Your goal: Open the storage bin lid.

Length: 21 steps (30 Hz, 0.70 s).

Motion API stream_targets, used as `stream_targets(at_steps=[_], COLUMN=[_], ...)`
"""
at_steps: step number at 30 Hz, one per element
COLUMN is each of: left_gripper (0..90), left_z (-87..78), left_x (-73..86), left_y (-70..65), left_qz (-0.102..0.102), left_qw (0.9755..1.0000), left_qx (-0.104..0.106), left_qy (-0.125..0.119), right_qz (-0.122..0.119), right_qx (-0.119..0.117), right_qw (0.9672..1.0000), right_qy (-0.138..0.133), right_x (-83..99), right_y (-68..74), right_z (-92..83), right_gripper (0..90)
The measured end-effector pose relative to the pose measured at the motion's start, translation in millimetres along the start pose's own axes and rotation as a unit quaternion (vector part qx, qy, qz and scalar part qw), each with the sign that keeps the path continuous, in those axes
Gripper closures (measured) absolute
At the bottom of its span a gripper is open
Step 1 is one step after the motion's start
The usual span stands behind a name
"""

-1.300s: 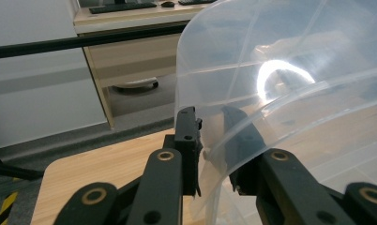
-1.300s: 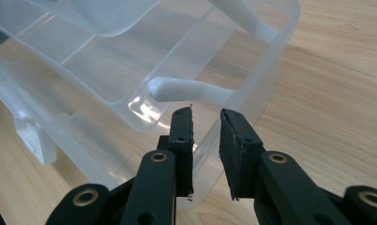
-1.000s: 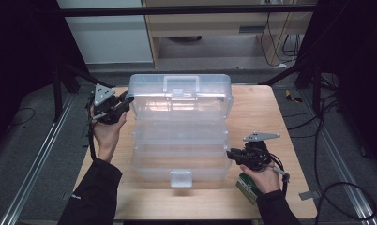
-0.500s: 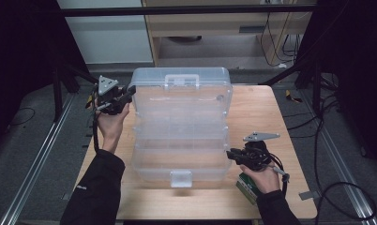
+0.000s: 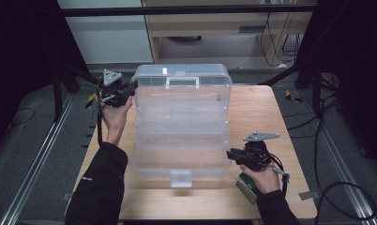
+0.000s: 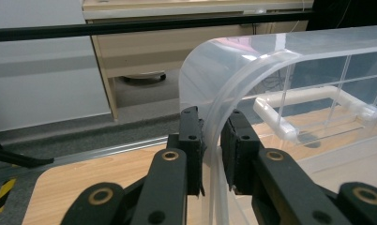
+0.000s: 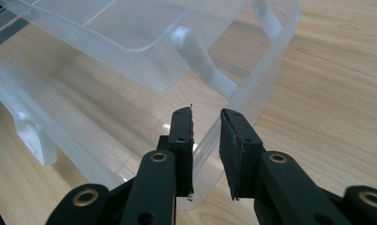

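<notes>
A clear plastic tiered box (image 5: 181, 122) is sitting mid-table, its trays looking empty. The left gripper (image 6: 212, 140) is clamping the lid's (image 6: 233, 75) far-left rim. The right gripper (image 7: 206, 140), jaws slightly apart, is straddling the base's near-right rim.

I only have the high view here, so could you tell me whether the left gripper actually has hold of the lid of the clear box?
Observer: Yes. In the left gripper view the left gripper has its jaws on either side of the lid's curved rim, clamping it.
Operator: Thank you. And is the right gripper gripping the box too?
Observer: The right gripper straddles the base's edge, but a gap shows between its jaws, so it looks open.
Operator: Can you see any contents?
Observer: The tray above the base looks empty.
</notes>
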State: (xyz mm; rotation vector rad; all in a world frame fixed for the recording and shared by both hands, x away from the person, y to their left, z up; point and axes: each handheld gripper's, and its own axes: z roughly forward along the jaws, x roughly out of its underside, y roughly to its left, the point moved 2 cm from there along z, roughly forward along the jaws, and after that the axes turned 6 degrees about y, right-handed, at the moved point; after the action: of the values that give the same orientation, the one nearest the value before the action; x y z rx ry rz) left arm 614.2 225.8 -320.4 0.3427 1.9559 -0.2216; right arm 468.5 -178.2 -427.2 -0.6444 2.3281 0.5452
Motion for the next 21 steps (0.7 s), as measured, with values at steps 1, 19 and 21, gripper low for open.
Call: stream_targets(at_steps=[1, 19, 21], left_gripper=[78.5, 79.0, 79.0], left_z=[1.6, 31.0, 33.9], left_x=[-0.5, -4.5, -4.7], left_y=[0.4, 7.6, 8.4], left_qz=[0.002, -0.008, -0.009], left_qw=[1.0000, 0.9998, 0.9998], left_qx=[-0.001, -0.004, -0.004], left_qy=[0.002, 0.017, 0.019], right_qz=[-0.001, 0.002, 0.002], right_qx=[-0.001, -0.001, -0.001], right_qw=[1.0000, 1.0000, 1.0000], right_qy=[0.000, 0.001, 0.000], right_x=[-0.1, -0.1, -0.1], right_y=[-0.2, -0.1, -0.2], right_z=[0.0, 0.0, 0.0], right_gripper=[74.9, 75.0, 75.0])
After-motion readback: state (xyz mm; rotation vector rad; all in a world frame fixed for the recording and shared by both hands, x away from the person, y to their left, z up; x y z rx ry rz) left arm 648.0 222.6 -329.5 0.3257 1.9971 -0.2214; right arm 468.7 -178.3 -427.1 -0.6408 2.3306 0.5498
